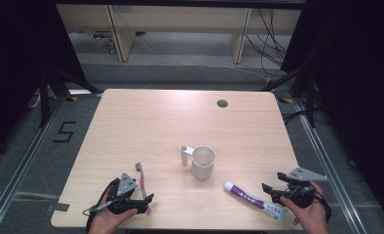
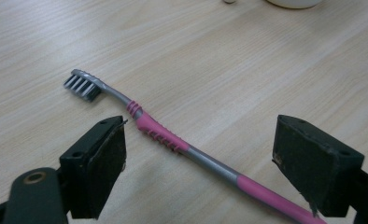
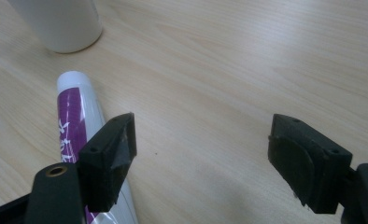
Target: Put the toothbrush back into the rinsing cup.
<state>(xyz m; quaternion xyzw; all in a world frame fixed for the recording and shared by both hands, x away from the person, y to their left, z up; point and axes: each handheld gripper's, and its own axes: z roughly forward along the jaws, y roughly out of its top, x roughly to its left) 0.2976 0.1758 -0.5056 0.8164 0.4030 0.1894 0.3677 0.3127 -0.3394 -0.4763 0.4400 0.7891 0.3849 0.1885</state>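
A pink and grey toothbrush (image 1: 142, 183) lies flat on the wooden table (image 1: 146, 122) near its front left. My left gripper (image 1: 146, 203) hovers over the handle end. In the left gripper view the toothbrush (image 2: 163, 135) runs diagonally between the open jaws of the left gripper (image 2: 198, 142), touching neither pad. A white and purple toothpaste tube (image 1: 251, 199) lies at the front right. My right gripper (image 1: 273, 182) stands open just above and beside it. In the right gripper view the tube (image 3: 74, 116) passes under the left jaw of the right gripper (image 3: 203, 140), with bare table between the jaws.
A white cup (image 1: 203, 162) with a side handle (image 1: 185, 155) stands mid-table between the two hands; its base (image 3: 60, 23) shows in the right gripper view. A cable hole (image 1: 222, 103) sits at the far right of the tabletop.
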